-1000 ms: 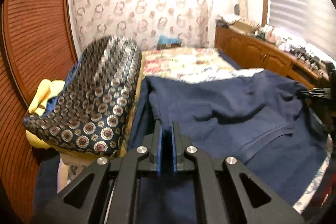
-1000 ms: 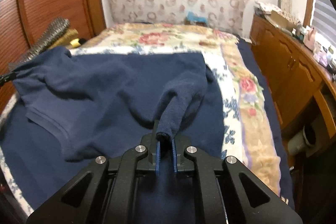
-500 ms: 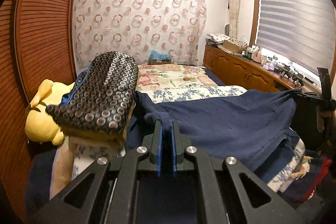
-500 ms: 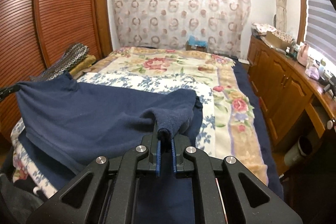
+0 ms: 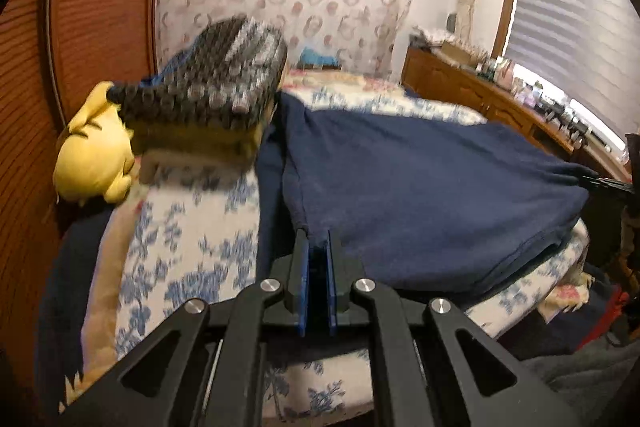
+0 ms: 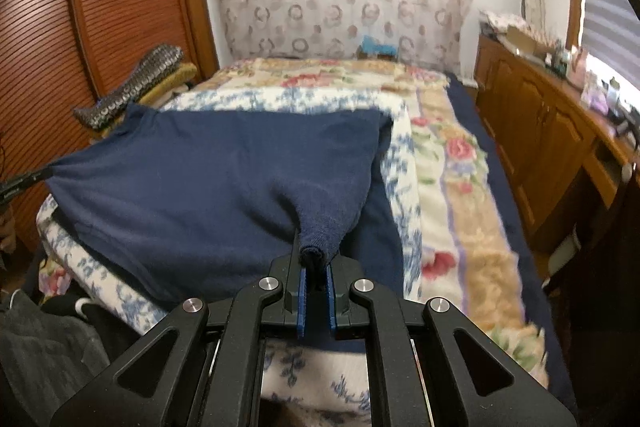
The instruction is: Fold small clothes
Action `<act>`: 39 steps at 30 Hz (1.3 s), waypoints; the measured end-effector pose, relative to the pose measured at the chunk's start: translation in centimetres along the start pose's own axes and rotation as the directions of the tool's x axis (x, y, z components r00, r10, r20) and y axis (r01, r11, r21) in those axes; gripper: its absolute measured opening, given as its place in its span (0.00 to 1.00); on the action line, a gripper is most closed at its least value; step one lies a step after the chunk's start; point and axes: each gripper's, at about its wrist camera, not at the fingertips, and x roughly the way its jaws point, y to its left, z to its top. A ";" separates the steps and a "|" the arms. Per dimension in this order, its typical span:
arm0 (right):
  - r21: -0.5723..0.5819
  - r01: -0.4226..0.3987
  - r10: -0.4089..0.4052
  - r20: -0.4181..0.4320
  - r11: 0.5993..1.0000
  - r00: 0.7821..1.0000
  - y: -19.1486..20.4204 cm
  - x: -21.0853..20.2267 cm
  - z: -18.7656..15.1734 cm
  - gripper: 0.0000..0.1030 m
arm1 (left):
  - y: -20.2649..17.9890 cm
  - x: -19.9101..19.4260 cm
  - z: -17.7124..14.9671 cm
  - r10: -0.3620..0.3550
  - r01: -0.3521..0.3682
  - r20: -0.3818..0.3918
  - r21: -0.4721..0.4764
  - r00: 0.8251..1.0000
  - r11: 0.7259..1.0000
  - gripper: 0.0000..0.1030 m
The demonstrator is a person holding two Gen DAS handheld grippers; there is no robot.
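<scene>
A navy blue garment (image 5: pixel 420 187) is stretched flat between my two grippers above the near end of the bed; it also shows in the right wrist view (image 6: pixel 208 179). My left gripper (image 5: pixel 318 247) is shut on one corner of its near edge. My right gripper (image 6: pixel 316 259) is shut on a bunched corner at the other side. Each gripper's tip shows at the far edge of the other's view, the right one (image 5: pixel 608 183) and the left one (image 6: pixel 20 185), both pinching cloth.
The bed carries a blue-flowered white blanket (image 5: pixel 180 247) and a rose-patterned blanket (image 6: pixel 460 187). A patterned dark cushion (image 5: pixel 224 91) and a yellow plush toy (image 5: pixel 94 155) lie at the left by the wooden louvred wall. A wooden cabinet (image 6: pixel 540 131) runs along the right.
Both grippers have lifted and pulled apart and back. The navy garment went from crumpled on the bed to taut and flat between them.
</scene>
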 end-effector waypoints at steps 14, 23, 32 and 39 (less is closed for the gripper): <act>0.086 0.049 -0.043 -0.066 0.995 0.997 -1.7 1.7 -3.0 0.21 | -0.1 0.9 -1.2 0.017 -0.015 -0.049 0.023 0.999 1.000 0.20; 0.072 0.052 -0.054 0.028 0.996 0.998 -0.7 -0.8 -1.1 0.41 | 0.9 1.9 -0.4 0.041 -0.041 -0.066 0.005 0.997 0.999 0.46; -0.017 -0.074 0.075 0.024 0.997 0.997 5.0 3.0 0.2 0.53 | 1.4 4.6 -1.6 0.074 -0.076 -0.136 -0.009 0.988 0.997 0.46; -0.096 -0.117 0.115 -0.029 0.989 0.993 9.4 7.5 0.1 0.53 | 1.5 4.5 -1.6 0.076 -0.081 -0.125 -0.029 0.989 0.996 0.46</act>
